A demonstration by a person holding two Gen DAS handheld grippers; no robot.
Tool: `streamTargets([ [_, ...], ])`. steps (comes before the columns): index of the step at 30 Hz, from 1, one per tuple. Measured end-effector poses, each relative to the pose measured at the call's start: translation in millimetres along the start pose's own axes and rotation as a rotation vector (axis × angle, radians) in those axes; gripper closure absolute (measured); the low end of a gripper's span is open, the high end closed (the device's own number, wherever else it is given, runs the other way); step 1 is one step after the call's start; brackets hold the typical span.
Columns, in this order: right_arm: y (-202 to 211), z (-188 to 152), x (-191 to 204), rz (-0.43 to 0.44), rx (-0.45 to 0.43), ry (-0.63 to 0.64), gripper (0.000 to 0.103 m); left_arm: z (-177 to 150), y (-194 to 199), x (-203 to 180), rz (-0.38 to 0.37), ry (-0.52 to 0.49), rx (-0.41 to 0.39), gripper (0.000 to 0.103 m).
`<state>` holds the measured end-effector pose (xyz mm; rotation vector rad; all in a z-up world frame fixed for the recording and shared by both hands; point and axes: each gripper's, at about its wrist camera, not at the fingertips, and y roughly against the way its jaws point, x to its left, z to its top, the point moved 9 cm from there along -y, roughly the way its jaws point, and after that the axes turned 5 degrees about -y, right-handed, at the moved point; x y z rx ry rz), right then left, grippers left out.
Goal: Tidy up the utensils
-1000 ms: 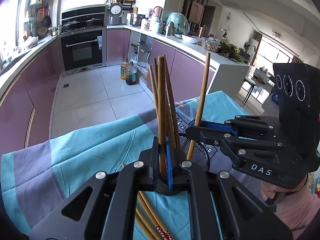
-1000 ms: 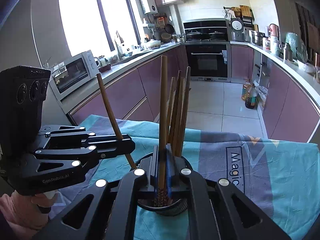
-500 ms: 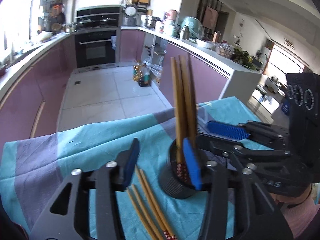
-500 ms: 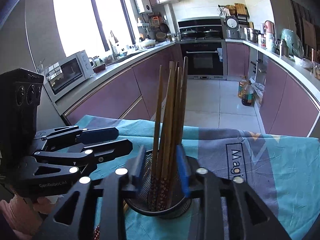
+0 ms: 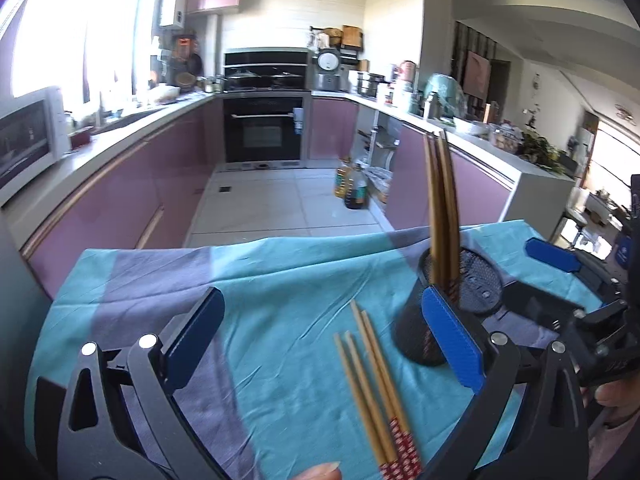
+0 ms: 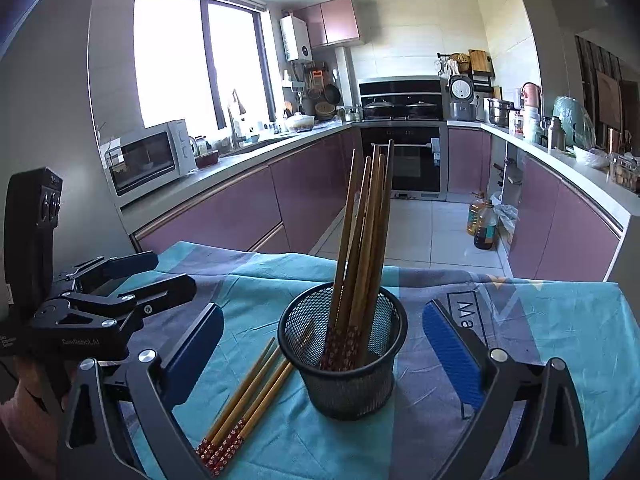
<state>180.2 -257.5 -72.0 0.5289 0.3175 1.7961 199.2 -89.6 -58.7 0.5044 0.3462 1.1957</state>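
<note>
A bundle of chopsticks (image 6: pixel 362 248) is standing in the black mesh holder (image 6: pixel 344 364), patterned red ends sitting down in the cup and plain tips pointing up, leaning slightly toward one o'clock in the right wrist view. The holder is resting on the teal and purple tablecloth (image 6: pixel 560 344). Just beside it, at about eight o'clock, four loose chopsticks (image 6: pixel 244 396) are lying flat on the cloth, their long axes running diagonally, red ends toward the near edge and tips pointing at the holder's base. The right gripper (image 6: pixel 322 354) is hanging wide apart around the holder, gripping nothing. The left gripper (image 5: pixel 326 340) is also gaping wide above the loose chopsticks, empty.
</note>
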Motion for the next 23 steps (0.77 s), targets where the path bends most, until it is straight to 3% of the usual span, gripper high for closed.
streamTargets([
  [13, 6, -32, 8, -0.018, -0.002, -0.008, 0.007, -34, 44, 16, 0.146, 0.014, -0.092, 0.006],
  [23, 4, -54, -4, -0.049, 0.053, -0.028, 0.007, -58, 35, 22, 0.159, 0.061, -0.011, 0.006],
])
